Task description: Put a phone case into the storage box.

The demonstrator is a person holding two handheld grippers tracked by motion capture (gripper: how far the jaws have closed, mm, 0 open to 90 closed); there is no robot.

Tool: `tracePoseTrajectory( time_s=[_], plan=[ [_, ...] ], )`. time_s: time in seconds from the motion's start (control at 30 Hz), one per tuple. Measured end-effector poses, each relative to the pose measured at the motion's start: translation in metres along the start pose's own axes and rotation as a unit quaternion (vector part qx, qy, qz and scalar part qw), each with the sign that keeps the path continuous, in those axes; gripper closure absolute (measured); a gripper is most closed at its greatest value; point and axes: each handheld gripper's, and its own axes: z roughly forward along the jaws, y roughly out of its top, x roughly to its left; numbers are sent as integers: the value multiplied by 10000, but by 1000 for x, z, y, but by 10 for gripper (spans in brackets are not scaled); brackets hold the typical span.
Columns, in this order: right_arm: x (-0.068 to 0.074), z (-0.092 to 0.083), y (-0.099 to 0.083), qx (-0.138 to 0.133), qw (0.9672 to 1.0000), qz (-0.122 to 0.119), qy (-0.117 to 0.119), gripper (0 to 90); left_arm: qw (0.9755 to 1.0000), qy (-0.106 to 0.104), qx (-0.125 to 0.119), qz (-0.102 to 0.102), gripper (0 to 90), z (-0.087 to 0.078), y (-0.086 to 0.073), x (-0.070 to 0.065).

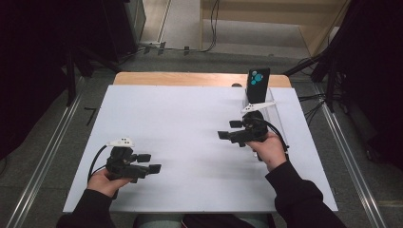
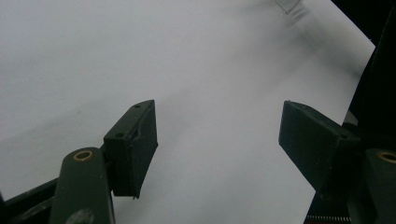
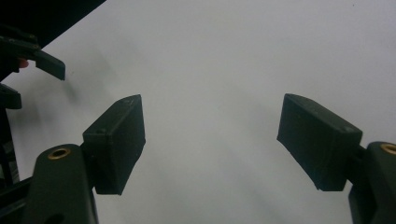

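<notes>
Phone (image 1: 258,84): stands upright at about 1 o'clock on the bench (image 1: 180,142), in a clear stand (image 1: 266,111).
Right tool (image 1: 229,130): open wide, holds nothing, just in front of the phone.
Left tool (image 1: 148,163): open wide, holds nothing, at 8 o'clock.
How it feels: likely stiff, smooth and slippery; its glass could break.
Where to hold: the two long side edges.

Lab: curtained recording table (image 1: 190,118), floor rails (image 1: 43,166)
</notes>
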Motion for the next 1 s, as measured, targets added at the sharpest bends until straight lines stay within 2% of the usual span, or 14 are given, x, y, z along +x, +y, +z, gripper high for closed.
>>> tracePoseTrajectory(
  time_s=[0.1,0.33,0.7,1.0],
  plan=[
    [1,-4,-7,-29,10000,50,65,214,10000,-12,-6,4,283,0,0,0],
    [6,-11,-18,-6,9999,-101,79,214,10000,-19,-2,20,283,0,0,-1],
    [15,-15,-36,157,9994,-275,111,214,10000,-51,20,75,283,0,1,-4],
    [19,-16,-52,277,9990,-328,109,212,9998,-96,84,152,283,3,1,-8]
  ],
)
